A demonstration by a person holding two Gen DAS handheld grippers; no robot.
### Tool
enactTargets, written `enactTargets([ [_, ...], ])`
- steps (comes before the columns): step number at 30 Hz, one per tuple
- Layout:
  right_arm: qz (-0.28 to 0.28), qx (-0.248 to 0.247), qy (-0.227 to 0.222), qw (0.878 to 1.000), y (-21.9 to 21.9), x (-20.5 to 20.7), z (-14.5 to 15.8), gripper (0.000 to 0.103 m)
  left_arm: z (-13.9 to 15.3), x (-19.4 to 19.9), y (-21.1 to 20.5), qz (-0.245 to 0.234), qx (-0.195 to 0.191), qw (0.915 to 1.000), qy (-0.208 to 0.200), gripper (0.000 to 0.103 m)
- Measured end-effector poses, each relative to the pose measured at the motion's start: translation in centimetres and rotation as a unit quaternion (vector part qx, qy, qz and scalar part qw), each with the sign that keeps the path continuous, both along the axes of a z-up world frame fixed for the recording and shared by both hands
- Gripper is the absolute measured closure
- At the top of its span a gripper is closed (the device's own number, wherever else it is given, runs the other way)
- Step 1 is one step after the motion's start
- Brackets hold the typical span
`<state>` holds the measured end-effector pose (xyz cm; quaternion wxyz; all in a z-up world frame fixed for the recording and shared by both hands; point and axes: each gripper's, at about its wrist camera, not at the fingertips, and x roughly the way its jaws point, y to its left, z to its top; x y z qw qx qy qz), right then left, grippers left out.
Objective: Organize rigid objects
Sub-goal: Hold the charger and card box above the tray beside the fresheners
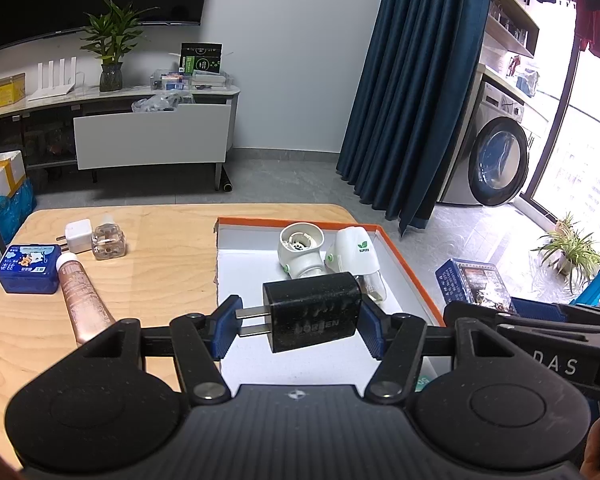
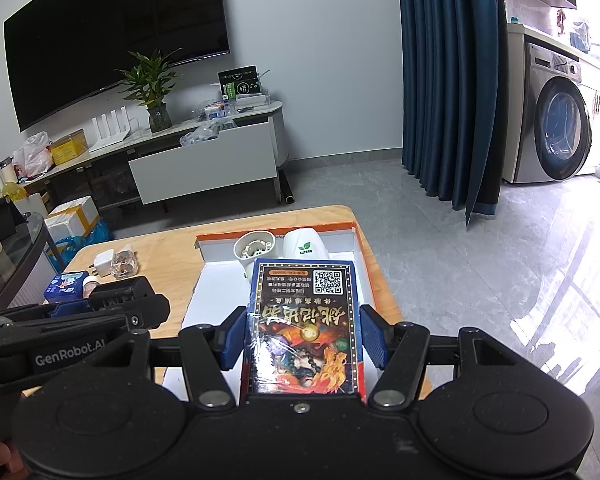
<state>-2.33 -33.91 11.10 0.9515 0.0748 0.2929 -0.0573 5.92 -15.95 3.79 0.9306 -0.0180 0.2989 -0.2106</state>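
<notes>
Wooden table (image 1: pixel 160 272) in the left view shows one blue tin (image 1: pixel 28 269), one pink tube (image 1: pixel 85 300), one white plug (image 1: pixel 77 235), one clear cube (image 1: pixel 108 240). Left gripper (image 1: pixel 300 326) clamps the black charger (image 1: pixel 312 311) above the orange-rimmed tray (image 1: pixel 412 268) holding two white diffusers (image 1: pixel 300 250). Only the right view shows the right gripper (image 2: pixel 302 336) clamping the card box (image 2: pixel 305 320).

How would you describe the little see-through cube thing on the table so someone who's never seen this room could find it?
Start at the wooden table and look left of the orange-rimmed box, toward the far edge. There a clear cube sits right beside a white plug adapter. It is the only transparent item in that group; the blue tin and pink tube nearer the camera are opaque.
</notes>
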Motion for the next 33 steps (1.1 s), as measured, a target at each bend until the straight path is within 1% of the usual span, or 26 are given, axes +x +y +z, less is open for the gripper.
enactTargets([
  [17, 0.0, 0.003, 0.011, 1.0, 0.3, 0.0, -1.5, 0.031, -0.7, 0.0, -0.1, 0.002, -0.001, 1.0, 0.009, 0.041],
  [33, 0.001, 0.01, 0.041, 0.999, -0.8, 1.6, -3.0, 0.031, -1.6, 0.8, -0.3, 0.003, 0.006, 0.9997, 0.022, 0.041],
])
